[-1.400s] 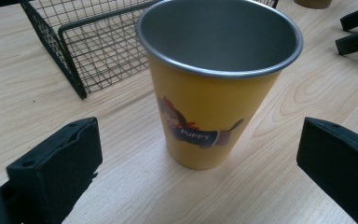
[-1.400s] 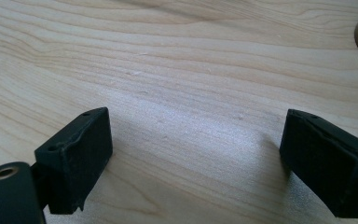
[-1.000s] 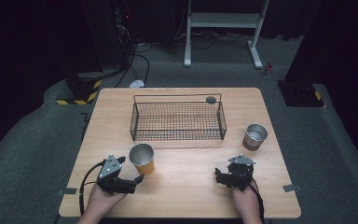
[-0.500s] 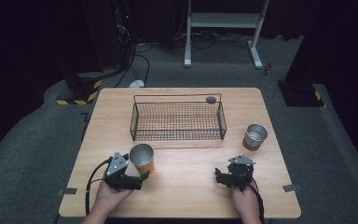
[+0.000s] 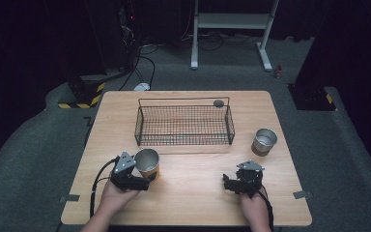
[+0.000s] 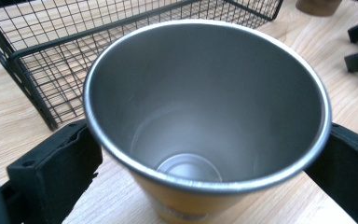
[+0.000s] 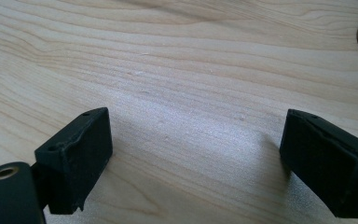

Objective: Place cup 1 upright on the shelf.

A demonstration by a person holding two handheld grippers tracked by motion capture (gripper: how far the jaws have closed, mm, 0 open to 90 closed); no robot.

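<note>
The left gripper (image 5: 140, 181) has its fingers around the near-left cup (image 5: 148, 163), perhaps not yet clamped, while the right gripper (image 5: 229, 182) rests wide open, the basket (image 5: 183, 124) still empty.

Each hand carries a black claw: the left claw (image 5: 142, 182) and the right claw (image 5: 228, 182) both wear a grey three-cornered plate on top. Black cables trail from them toward the lower frame edge. Up close, the jaws are blocky matte-black pads with small screw holes; a brass-coloured screw sits at lower left.
</note>
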